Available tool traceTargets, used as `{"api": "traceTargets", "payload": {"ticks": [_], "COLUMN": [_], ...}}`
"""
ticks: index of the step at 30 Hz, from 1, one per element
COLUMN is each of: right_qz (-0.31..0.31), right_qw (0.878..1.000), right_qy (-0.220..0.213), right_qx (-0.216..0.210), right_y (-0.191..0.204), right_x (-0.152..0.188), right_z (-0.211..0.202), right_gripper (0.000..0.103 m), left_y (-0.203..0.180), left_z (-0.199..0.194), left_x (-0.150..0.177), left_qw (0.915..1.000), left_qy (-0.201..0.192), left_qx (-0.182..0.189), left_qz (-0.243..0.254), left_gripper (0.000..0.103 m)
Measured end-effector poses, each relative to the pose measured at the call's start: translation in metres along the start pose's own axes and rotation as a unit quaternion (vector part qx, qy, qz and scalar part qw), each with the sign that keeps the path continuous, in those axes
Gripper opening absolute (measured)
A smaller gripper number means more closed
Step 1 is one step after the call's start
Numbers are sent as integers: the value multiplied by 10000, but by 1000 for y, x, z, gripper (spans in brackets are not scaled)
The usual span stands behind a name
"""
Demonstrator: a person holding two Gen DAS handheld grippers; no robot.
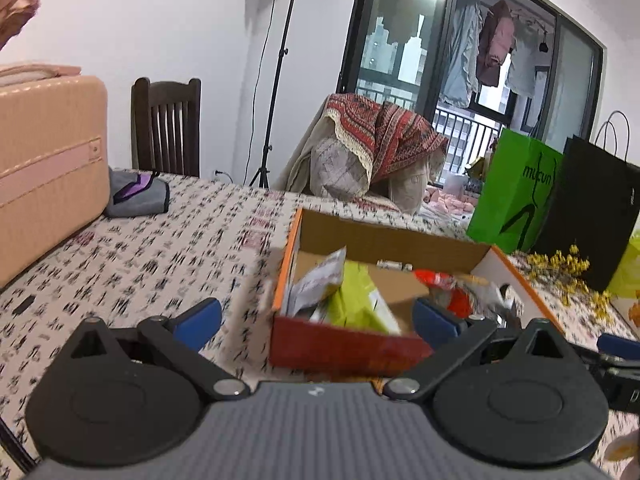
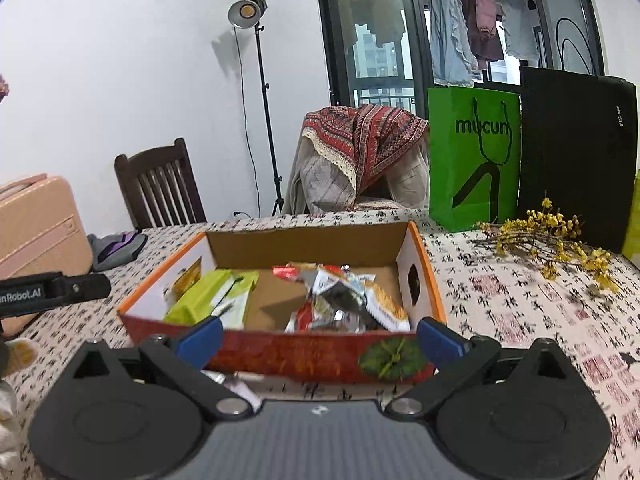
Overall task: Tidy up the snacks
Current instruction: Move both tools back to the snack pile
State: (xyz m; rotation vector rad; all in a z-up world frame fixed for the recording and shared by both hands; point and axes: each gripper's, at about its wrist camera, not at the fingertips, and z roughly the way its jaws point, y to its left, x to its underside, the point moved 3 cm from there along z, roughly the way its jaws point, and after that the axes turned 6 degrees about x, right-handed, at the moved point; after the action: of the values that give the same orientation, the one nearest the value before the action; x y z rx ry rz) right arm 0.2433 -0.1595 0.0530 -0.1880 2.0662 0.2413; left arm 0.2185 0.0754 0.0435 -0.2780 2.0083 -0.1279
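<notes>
An open cardboard box [image 2: 304, 246] with an orange rim and red front stands on the table. Inside lie lime-green snack packets [image 2: 208, 296] on the left and a heap of red, white and silver wrappers [image 2: 344, 300] on the right. My right gripper [image 2: 320, 340] is open just before the box's front wall, nothing between its blue pads. A silvery wrapper [image 2: 232, 386] lies on the table under it. In the left wrist view the same box [image 1: 384, 240] is ahead; my left gripper [image 1: 316, 322] is open and empty at its near left corner.
A pink suitcase [image 1: 48, 168] and a grey pouch [image 1: 138, 194] sit at the table's left. A green paper bag [image 2: 474, 156], a black bag [image 2: 576, 152] and dried yellow flowers [image 2: 556, 240] stand right of the box. Chairs and a lamp stand [image 2: 264, 104] are behind the table.
</notes>
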Motion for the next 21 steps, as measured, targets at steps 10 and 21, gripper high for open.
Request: {"api": "traceTargets", "payload": {"ticks": [10,21], "right_qz": [-145,-101], "right_qw": [9994,9979], "right_qy": [328,630], "right_qx": [-14,-62], "right_y": [7,9], "right_x": [39,67], "right_z": [-17,-20], "right_gripper": [103,103], "left_y": [29,54], "left_z": [-21,-24], "left_x": [42,75], "left_qw": [9995,9990], "left_qy": [305,409], "left_qx": [-69,-23], "left_qz": [-26,-202], "left_gripper": [103,103]}}
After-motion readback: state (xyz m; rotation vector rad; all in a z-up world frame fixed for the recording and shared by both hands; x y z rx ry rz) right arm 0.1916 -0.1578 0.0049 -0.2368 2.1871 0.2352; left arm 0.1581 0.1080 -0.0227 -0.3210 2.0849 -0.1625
